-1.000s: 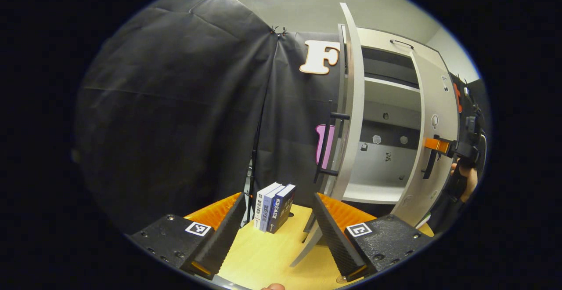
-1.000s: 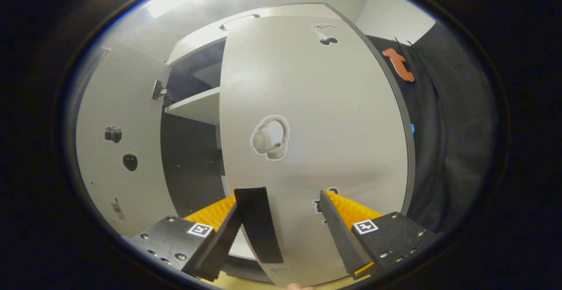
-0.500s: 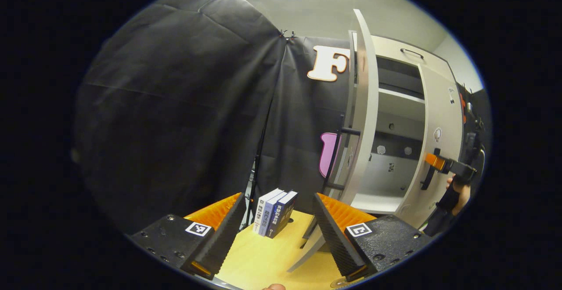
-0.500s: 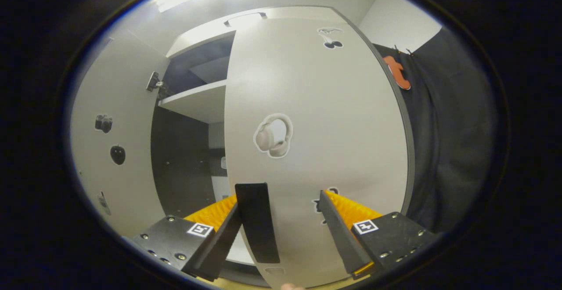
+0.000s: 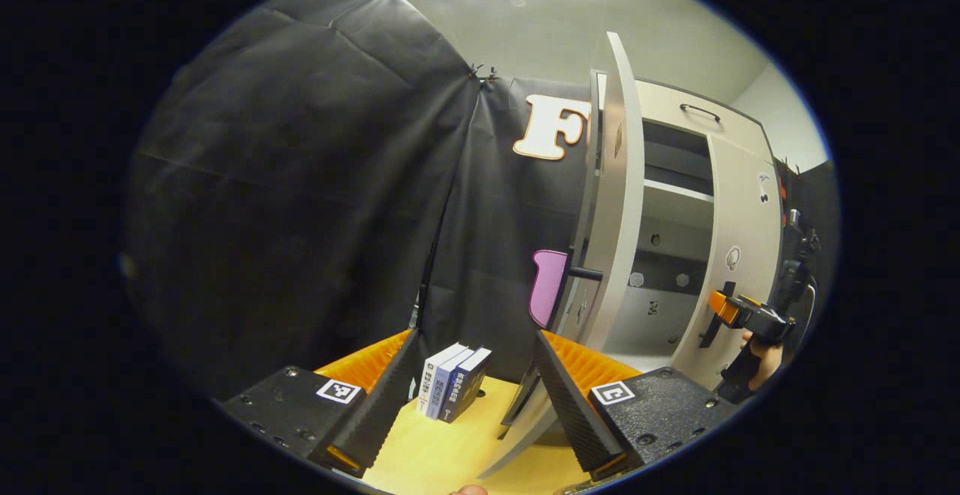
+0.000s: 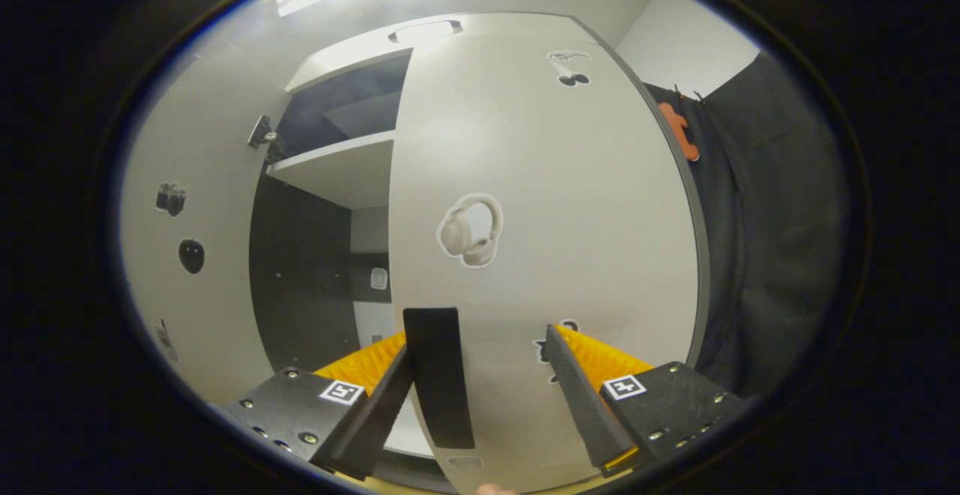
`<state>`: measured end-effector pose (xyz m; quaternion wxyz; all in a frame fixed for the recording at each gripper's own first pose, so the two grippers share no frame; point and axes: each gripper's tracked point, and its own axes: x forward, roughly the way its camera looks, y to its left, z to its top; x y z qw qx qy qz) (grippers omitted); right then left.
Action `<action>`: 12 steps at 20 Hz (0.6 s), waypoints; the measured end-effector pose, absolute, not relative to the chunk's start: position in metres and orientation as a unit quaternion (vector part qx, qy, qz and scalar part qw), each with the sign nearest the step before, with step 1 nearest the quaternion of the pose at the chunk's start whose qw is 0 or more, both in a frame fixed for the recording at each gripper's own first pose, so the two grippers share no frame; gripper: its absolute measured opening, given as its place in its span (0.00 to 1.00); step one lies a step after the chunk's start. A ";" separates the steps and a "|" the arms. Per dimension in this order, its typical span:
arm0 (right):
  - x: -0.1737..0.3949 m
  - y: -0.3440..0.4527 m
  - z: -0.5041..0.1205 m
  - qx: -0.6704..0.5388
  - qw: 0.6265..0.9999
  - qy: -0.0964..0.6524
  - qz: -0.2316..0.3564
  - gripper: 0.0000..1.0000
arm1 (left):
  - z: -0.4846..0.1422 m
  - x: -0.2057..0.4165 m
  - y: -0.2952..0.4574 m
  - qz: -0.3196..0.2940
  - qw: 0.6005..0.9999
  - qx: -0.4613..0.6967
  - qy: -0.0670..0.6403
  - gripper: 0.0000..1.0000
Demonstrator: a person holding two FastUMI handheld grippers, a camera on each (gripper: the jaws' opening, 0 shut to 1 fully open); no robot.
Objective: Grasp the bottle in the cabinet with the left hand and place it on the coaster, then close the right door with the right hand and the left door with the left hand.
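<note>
White cabinet: two doors ajar; three books; both hand-held grippers spread.

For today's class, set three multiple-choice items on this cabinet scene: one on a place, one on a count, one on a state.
1. Where do the books stand?
A. On the tabletop beside the left door
B. On the cabinet shelf
C. On top of the cabinet

2. How many books stand together?
A. One
B. Three
C. Five

3. How is the right door?
A. Fully shut
B. Taken off
C. Partly open, with the right tongs at its handle

Answers:
1. A: the books rest on the tabletop, near the foot of the left door.
2. B: three spines show side by side.
3. C: the right door leaves a gap onto the shelf, and the right tongs sit at the handle, their fingers apart.
</note>
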<state>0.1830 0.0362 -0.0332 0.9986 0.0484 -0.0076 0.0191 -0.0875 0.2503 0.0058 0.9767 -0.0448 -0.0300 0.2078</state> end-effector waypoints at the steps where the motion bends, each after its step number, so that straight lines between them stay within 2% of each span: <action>1: 0.182 0.036 -0.033 0.047 0.999 -0.008 0.019 1.00 | 0.008 -0.085 0.250 0.205 0.977 -0.044 -0.032 0.96; 2: 0.183 0.037 -0.033 0.046 0.999 -0.008 0.020 1.00 | 0.011 -0.083 0.250 0.202 0.978 -0.044 -0.034 0.92; 3: 0.182 0.036 -0.033 0.045 0.999 -0.008 0.020 0.97 | 0.016 -0.080 0.250 0.198 0.978 -0.046 -0.038 0.92; 4: 0.182 0.037 -0.033 0.043 0.999 -0.009 0.020 1.00 | 0.021 -0.078 0.250 0.195 0.979 -0.047 -0.042 0.92; 5: 0.182 0.037 -0.034 0.040 0.999 -0.010 0.020 0.97 | 0.025 -0.076 0.250 0.192 0.979 -0.048 -0.048 0.96; 6: 0.183 0.037 -0.033 0.038 0.999 -0.011 0.020 0.97 | 0.031 -0.074 0.251 0.189 0.979 -0.049 -0.055 0.92; 7: 0.182 0.037 -0.034 0.036 0.999 -0.012 0.019 0.97 | 0.035 -0.071 0.251 0.185 0.980 -0.051 -0.059 0.92; 8: 0.183 0.037 -0.034 0.035 0.999 -0.012 0.018 0.97 | 0.038 -0.069 0.249 0.179 0.980 -0.053 -0.063 0.96; 11: 0.182 0.037 -0.034 0.033 0.999 -0.013 0.015 0.97 | 0.050 -0.064 0.245 0.163 0.982 -0.053 -0.074 0.96; 12: 0.183 0.037 -0.034 0.033 0.999 -0.014 0.014 1.00 | 0.052 -0.061 0.245 0.159 0.983 -0.049 -0.075 0.96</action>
